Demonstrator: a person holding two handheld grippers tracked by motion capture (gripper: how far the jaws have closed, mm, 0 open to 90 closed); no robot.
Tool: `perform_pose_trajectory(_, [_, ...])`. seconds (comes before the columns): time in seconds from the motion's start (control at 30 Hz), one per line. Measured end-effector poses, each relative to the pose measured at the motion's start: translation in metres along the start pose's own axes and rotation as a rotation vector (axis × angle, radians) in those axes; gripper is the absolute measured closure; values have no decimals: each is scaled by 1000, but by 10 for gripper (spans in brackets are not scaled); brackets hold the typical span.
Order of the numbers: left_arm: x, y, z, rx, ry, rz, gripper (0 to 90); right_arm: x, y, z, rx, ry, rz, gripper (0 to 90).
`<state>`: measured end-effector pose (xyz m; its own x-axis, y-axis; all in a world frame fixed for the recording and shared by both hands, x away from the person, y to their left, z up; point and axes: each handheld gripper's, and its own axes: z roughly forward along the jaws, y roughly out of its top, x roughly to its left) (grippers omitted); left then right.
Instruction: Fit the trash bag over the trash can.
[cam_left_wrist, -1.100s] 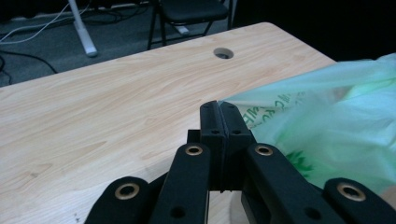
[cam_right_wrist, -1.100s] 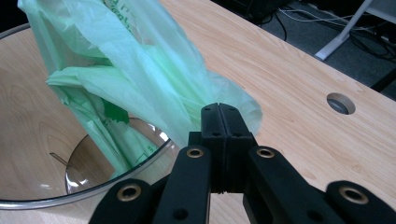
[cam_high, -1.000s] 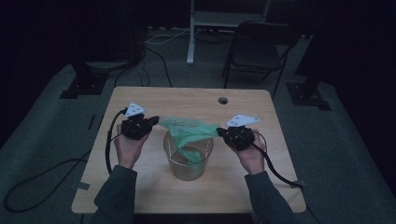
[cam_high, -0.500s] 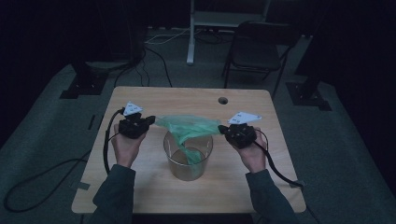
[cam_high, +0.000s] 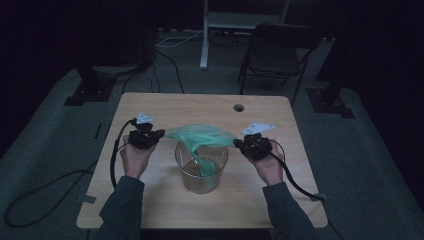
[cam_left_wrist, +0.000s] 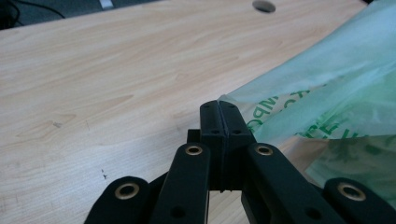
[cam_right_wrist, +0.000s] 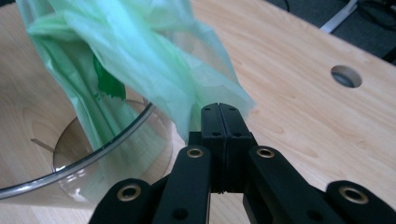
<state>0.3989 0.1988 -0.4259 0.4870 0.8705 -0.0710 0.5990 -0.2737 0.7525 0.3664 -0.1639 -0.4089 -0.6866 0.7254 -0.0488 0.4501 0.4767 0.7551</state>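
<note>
Beyond the bench (cam_high: 150, 210) the room sinks into darkness: a folding chair (cam_high: 272, 52), a pale post (cam_high: 204, 35) and loose cables on the floor can just be made out. The printing on the green bag (cam_high: 202, 136) is cut off and unreadable in the left gripper view, and the bag's lower end is blurred behind the wall of the clear bucket (cam_high: 201, 167). The bag is thin, translucent and crinkled, stretched between the two grippers above the bucket's mouth, with a fold hanging down inside. The left gripper (cam_left_wrist: 219, 114) has its fingers clamped on one edge of the bag; the right gripper (cam_right_wrist: 220, 116) pinches the opposite edge. The bench is light wood with a round hole (cam_high: 238, 107) near its far edge.
</note>
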Motion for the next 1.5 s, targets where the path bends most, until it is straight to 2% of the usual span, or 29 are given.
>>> perform_pose_trajectory(0.2, [4,-11,8,28,-30,-29,898,3,-6,5,36,39,-8,898])
perform_pose_trajectory(0.6, [-2,-21,12,70,-72,-16,896,10,-14,10,111,85,-50,898])
perform_pose_trajectory(0.73, [-3,-22,14,76,-67,-14,891,11,-19,15,143,83,-59,898])
perform_pose_trajectory(0.83, [-2,-21,10,50,-64,-15,874,8,-19,12,114,63,-40,856])
perform_pose_trajectory(1.0, [0,-19,3,11,-63,-30,863,-1,-10,-3,45,40,-16,793])
perform_pose_trajectory(1.1, [0,-19,2,8,-62,-31,862,-3,-8,-8,30,27,-13,778])
perform_pose_trajectory(1.13, [0,-19,2,8,-62,-31,862,-4,-7,-10,18,23,-4,769])
perform_pose_trajectory(1.17, [0,-19,1,1,-63,-34,862,-8,-4,-16,-10,-1,5,752])
perform_pose_trajectory(1.23, [0,-18,1,-2,-63,-32,862,-11,-1,-20,-38,-10,13,740])
perform_pose_trajectory(1.5, [-5,-9,-4,-33,-62,-19,861,-13,14,-23,-103,-14,-17,704])
